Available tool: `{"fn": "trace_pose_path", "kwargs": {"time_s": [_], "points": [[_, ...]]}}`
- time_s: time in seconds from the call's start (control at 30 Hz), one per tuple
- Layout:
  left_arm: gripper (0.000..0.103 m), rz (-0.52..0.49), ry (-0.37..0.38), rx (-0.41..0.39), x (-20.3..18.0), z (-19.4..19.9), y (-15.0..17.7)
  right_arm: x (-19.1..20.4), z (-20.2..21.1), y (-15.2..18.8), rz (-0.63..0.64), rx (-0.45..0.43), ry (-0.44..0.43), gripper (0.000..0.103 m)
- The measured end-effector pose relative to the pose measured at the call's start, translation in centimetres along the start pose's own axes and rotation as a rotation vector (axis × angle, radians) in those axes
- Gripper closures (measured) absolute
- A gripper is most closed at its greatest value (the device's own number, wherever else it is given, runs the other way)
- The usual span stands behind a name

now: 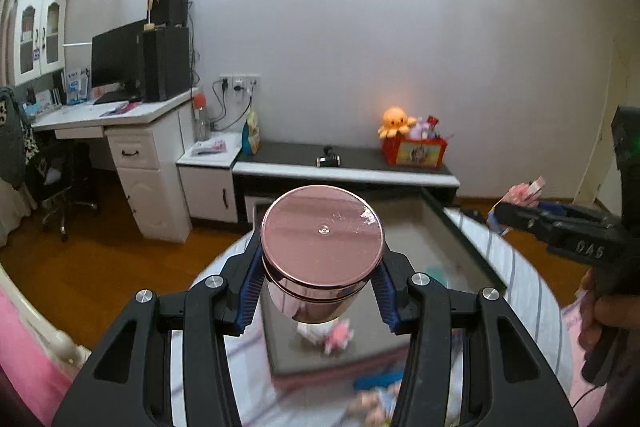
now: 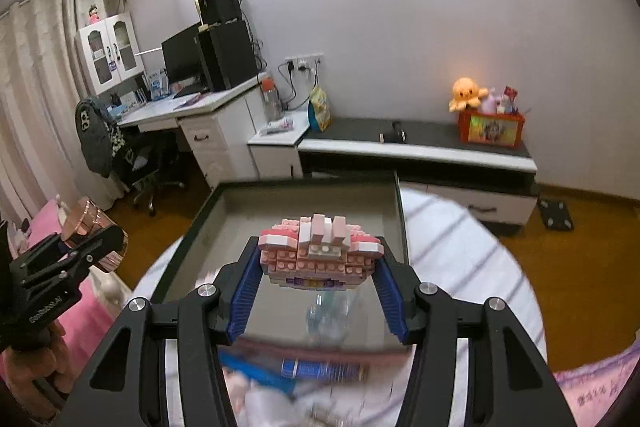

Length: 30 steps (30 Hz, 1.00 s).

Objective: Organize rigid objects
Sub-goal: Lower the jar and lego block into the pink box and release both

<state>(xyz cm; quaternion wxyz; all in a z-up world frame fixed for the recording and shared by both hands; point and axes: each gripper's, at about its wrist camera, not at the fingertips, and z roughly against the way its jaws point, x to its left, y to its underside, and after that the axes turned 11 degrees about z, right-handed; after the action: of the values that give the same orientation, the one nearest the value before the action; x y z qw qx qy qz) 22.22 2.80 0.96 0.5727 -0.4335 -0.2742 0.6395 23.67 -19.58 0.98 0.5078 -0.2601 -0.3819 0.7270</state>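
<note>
Left tool (image 1: 320,291) clenched around a rose-gold round jar (image 1: 322,255), blue pads (image 1: 250,291) pressing both sides, lid facing up. Held in the air above a dark rectangular tray (image 1: 464,227) with a low rim. Beneath the jar, blurred small pink pieces (image 1: 338,339) on the tray's glossy floor.

Right tool (image 2: 320,287) clenched on a pink brick-built toy (image 2: 320,251), also raised over the same tray (image 2: 200,219). Under it, blurred, a clear bottle (image 2: 328,311) and a blue tube (image 2: 324,369) lying flat. Striped cloth (image 2: 460,247) around the tray. Beyond, an orange octopus plush (image 2: 466,93) on a red box (image 2: 490,129).
</note>
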Motion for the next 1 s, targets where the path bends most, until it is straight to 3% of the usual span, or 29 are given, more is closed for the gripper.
{"fn": "trace_pose_path", "kwargs": {"time_s": [0.33, 0.67, 1.0], "points": [[0.054, 0.029, 0.009, 0.027, -0.9, -6.3, -2.6, -0.6, -6.8, -2.0, -0.005, 0.07, 0.01, 0.049], [0.054, 0.032, -0.026, 0.126, -1.1, -11.8, -1.3, -0.9, -10.8, -1.6, -0.006, 0.143, 0.026, 0.049], [0.053, 0.027, -0.063, 0.186, -0.9, -14.2, -0.5, -1.4, -12.9, -1.2, -0.006, 0.201, 0.041, 0.048]]}}
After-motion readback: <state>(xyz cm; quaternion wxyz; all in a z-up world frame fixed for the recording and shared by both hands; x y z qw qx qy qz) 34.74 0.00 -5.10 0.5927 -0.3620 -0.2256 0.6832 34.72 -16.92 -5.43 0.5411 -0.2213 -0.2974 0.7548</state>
